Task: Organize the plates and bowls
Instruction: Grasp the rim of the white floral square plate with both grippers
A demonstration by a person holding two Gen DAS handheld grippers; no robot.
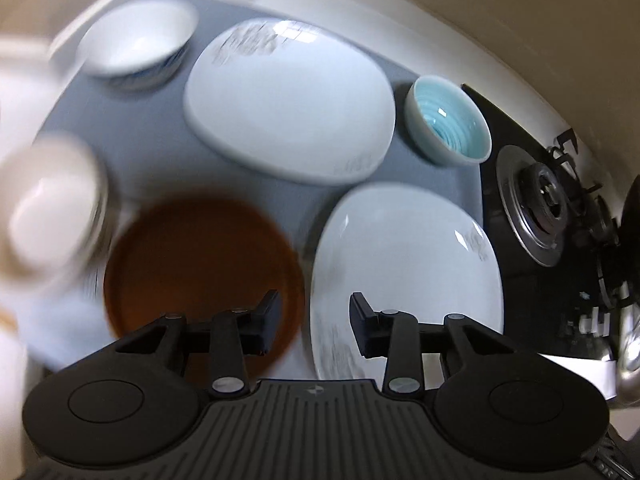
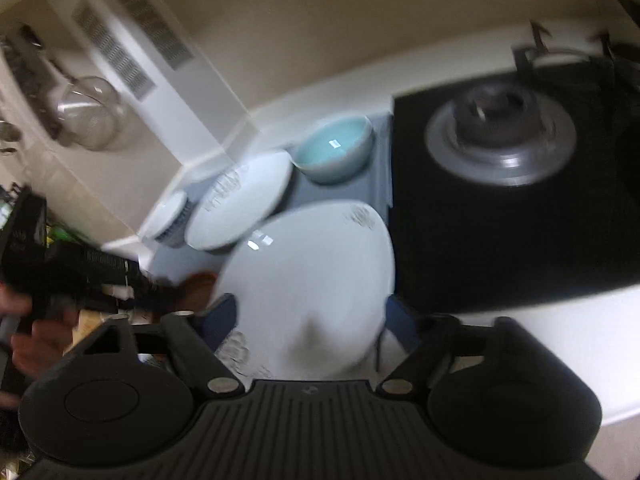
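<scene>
Through the left wrist view we look steeply down past the left gripper [image 1: 314, 320] onto a grey mat [image 1: 152, 140], close above a brown plate [image 1: 200, 264] and a near white plate [image 1: 404, 276]. Through the right wrist view we look down less steeply past the right gripper [image 2: 308, 328], close over that near white plate [image 2: 316, 280], with the wall beyond. Both views share the teal bowl [image 1: 448, 124] [image 2: 336, 148], the far white plate [image 1: 288, 100] [image 2: 240, 204] and the stove burner [image 1: 540, 200] [image 2: 500, 136].
</scene>
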